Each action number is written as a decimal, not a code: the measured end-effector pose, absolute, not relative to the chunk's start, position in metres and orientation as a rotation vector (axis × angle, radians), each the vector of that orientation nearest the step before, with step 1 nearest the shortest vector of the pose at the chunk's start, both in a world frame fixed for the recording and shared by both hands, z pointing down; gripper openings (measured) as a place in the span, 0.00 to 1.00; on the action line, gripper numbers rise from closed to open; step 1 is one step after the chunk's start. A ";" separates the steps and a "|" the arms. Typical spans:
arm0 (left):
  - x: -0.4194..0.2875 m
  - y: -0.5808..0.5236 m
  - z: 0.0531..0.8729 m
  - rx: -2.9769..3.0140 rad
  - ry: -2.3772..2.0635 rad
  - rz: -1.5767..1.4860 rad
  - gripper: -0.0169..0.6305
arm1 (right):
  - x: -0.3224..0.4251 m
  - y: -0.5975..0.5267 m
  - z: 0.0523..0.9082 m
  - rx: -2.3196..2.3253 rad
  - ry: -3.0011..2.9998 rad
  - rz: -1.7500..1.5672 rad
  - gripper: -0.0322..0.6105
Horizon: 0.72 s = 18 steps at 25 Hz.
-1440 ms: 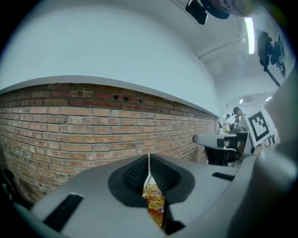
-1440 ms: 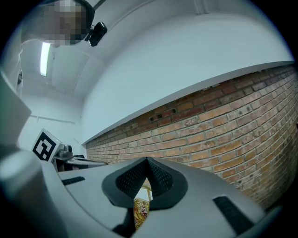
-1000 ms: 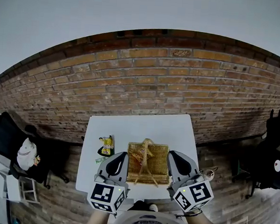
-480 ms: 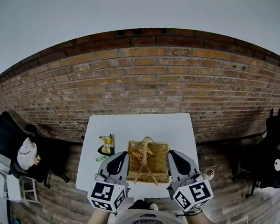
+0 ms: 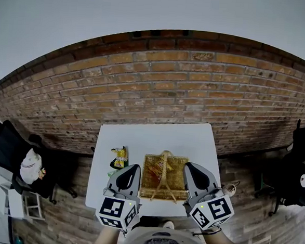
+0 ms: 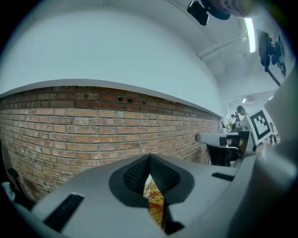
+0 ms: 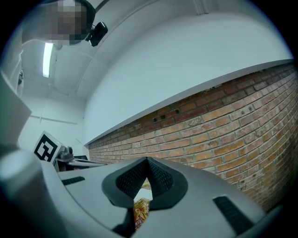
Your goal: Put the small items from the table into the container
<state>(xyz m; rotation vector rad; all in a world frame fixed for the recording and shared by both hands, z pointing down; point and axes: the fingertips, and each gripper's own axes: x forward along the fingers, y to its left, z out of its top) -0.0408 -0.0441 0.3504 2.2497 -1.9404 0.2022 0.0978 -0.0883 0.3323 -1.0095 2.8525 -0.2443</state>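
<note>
**Nothing shifting at the table: both grippers idling shut**

Since the earlier frame, almost nothing is moving. Both grippers are keeping their stations at the near edge of the table (image 5: 157, 135), and only the head view is drifting slightly.

The left gripper (image 5: 132, 168) is sitting just left of the basket (image 5: 178, 165), and the right gripper (image 5: 191, 168) is sitting at the basket's right rim. In its own view the left gripper (image 6: 149, 157) is showing its jaws pressed together at the tips with nothing pinched. The right gripper (image 7: 147, 160) is showing the same.

A yellow packet (image 5: 120, 154) is lying on the table just left of the basket, partly over a dark packet (image 5: 115, 164). The basket is already holding a red patterned packet (image 5: 154, 169) beside its arched handle (image 5: 164, 172).

Handling judgement:
- The yellow packet is probably light, soft and crinkly, with a slick film surface.
- It is likely yielding under pressure, so a hard squeeze is risking crushed contents.
- Pinching across a narrow side or a sealed end seam is looking safest.
- The left gripper is nearest, and its jaws are needing to spread first.
</note>
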 end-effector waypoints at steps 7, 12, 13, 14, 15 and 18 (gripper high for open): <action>-0.092 -0.054 0.360 2.213 -1.951 0.260 0.10 | 0.063 -0.106 0.323 -1.017 2.834 -0.233 0.08; -0.131 -0.062 0.367 2.196 -1.950 0.276 0.10 | 0.034 -0.112 0.313 -1.042 2.828 -0.179 0.08; -0.139 -0.063 0.369 2.194 -1.948 0.275 0.10 | 0.028 -0.113 0.310 -1.045 2.823 -0.175 0.08; -0.146 -0.065 0.370 2.193 -1.946 0.274 0.10 | 0.022 -0.114 0.308 -1.048 2.817 -0.174 0.08; -0.153 -0.066 0.372 2.192 -1.942 0.272 0.10 | 0.016 -0.114 0.307 -1.051 2.813 -0.174 0.08; -0.171 -0.071 0.375 2.193 -1.928 0.263 0.10 | -0.002 -0.117 0.304 -1.062 2.811 -0.172 0.08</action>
